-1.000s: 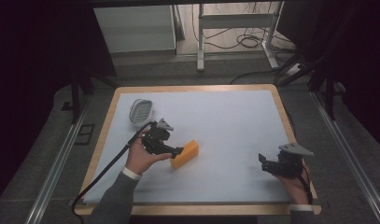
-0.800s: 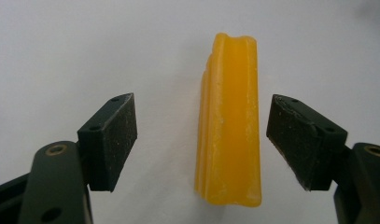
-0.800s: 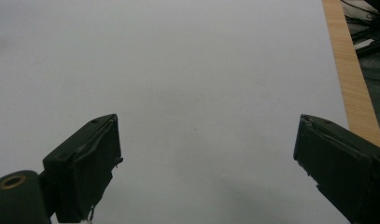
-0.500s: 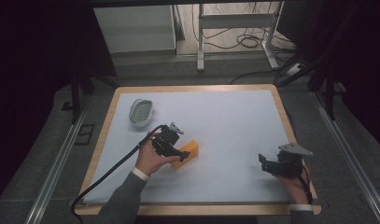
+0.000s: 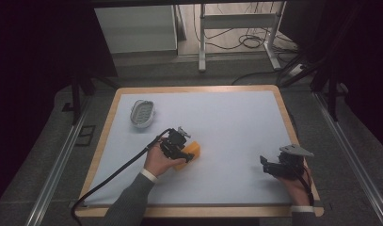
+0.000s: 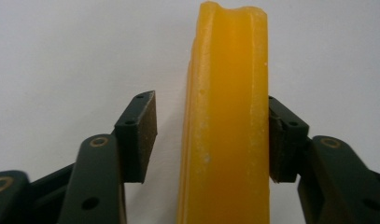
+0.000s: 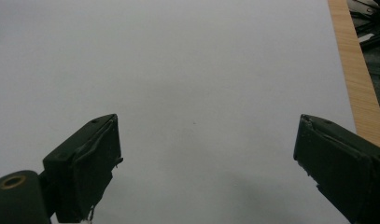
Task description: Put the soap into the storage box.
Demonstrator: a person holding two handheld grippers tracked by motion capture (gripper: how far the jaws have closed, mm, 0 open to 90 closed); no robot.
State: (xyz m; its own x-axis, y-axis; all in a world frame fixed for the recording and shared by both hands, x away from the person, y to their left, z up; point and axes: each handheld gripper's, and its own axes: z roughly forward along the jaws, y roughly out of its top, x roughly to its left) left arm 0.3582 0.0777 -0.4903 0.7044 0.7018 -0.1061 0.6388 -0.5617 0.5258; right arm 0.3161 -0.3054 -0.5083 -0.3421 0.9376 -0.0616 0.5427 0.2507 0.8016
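Observation:
A yellow-orange bar (image 5: 194, 151) lies on the white table (image 5: 236, 122), left of its middle. My left gripper (image 5: 186, 155) reaches over the bar from the left. In the left gripper view the bar (image 6: 227, 116) stands between the jaws, which have just been closing. The right-hand pad (image 6: 274, 140) rests against the bar's side, while the left-hand pad (image 6: 148, 130) is still a small gap away from it. My right gripper (image 5: 266, 165) sits near the front right of the table. It is open (image 7: 206, 144) with only bare table between its fingers.
A small oval grey-and-white dish (image 5: 143, 113) sits at the table's back left. A wooden rim (image 7: 351, 70) borders the white surface. The left gripper's black cable (image 5: 118, 172) trails across the front left. Beyond the far edge stand a metal frame and floor cables.
My left gripper has moved right and down onto the orange bar, and its jaws have narrowed around it. The right gripper has stayed put.

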